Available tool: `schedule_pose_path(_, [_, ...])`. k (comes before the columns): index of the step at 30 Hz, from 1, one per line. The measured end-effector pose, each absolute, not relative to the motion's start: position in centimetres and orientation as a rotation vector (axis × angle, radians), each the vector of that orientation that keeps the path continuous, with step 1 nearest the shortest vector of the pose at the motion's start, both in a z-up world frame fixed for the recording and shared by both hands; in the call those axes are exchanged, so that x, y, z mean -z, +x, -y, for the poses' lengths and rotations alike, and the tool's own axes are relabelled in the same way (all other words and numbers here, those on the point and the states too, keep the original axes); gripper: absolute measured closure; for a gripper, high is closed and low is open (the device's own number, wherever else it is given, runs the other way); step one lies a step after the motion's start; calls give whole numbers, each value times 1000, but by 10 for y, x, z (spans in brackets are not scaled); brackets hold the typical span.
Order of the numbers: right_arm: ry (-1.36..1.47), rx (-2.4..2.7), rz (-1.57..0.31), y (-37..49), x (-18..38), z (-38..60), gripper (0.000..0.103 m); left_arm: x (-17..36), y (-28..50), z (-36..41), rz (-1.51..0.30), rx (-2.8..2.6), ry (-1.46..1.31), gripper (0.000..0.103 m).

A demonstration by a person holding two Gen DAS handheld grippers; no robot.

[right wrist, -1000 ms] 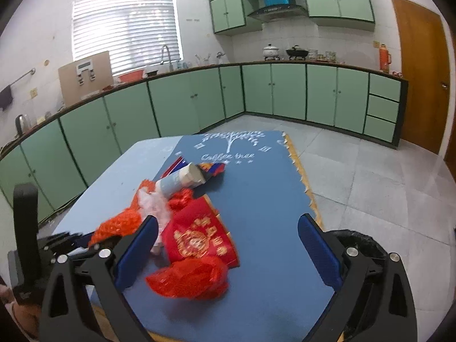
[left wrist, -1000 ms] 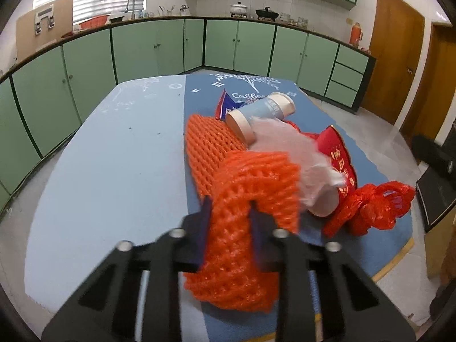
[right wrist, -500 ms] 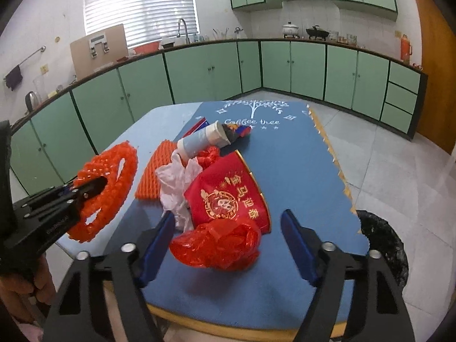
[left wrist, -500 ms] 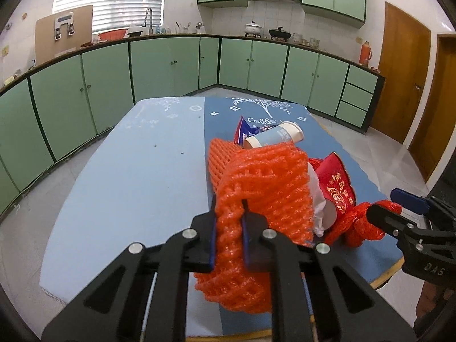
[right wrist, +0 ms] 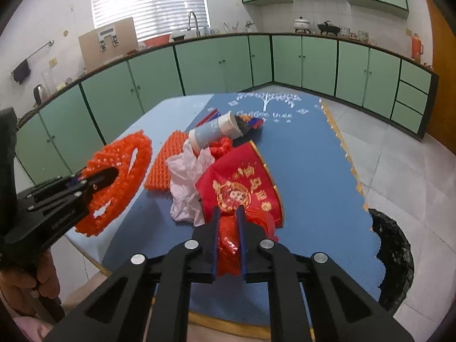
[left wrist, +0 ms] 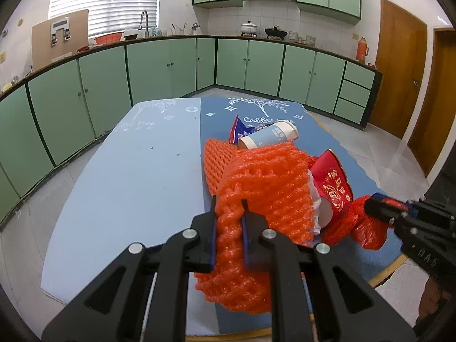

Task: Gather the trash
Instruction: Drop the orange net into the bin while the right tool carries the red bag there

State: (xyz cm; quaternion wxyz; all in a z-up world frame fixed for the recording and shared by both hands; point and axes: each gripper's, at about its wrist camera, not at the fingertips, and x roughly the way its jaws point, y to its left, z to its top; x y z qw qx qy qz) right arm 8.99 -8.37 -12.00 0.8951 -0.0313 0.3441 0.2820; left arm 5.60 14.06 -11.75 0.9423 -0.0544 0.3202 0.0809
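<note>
1. Trash is lying in a loose heap near the front edge of a worktop point(right wrist: 307, 154) covered in a blue cloth, in a kitchen lined with green cabinets.
2. A bin lined with a black bag point(right wrist: 396, 259) is sitting on the floor just beside the worktop's right side; it looks like the place for the trash.
3. A red banner with gold lettering point(right wrist: 242, 188) is lying across the middle of the heap, flat and floppy, so it is likely to drape when lifted by an edge.
4. An orange foam net sleeve point(left wrist: 265, 188) is hanging raised above the worktop, pinched in the left gripper point(left wrist: 228, 228), whose jaws are pressing closed on a fold of it; it is light, springy and easy to squash.
5. A second orange foam net point(right wrist: 165, 165) is lying flat at the heap's left side.
6. White crumpled tissue point(right wrist: 188, 182) is lying between that net and the banner, very light and easily torn.
7. A pale blue paper cup point(right wrist: 213, 132) is lying on its side at the back of the heap, light but crushable, so best taken across its body.
8. A red crumpled plastic bag point(right wrist: 228, 242) is sitting at the front, touching the banner; the right gripper point(right wrist: 228, 228) is clamping tight on it. It looks thin and slippery, so a bunched fold gives the surest hold.
</note>
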Motion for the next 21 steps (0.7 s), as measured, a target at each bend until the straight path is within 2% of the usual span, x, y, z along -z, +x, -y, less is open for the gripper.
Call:
schedule_pose_path(4, [-30, -580, -677, 89, 107, 93, 95, 112, 54, -138, -635, -163, -101, 91])
schedule_pose_path(21, [45, -439, -520, 113, 55, 159, 97, 71, 82, -91, -538, -9, -88, 91])
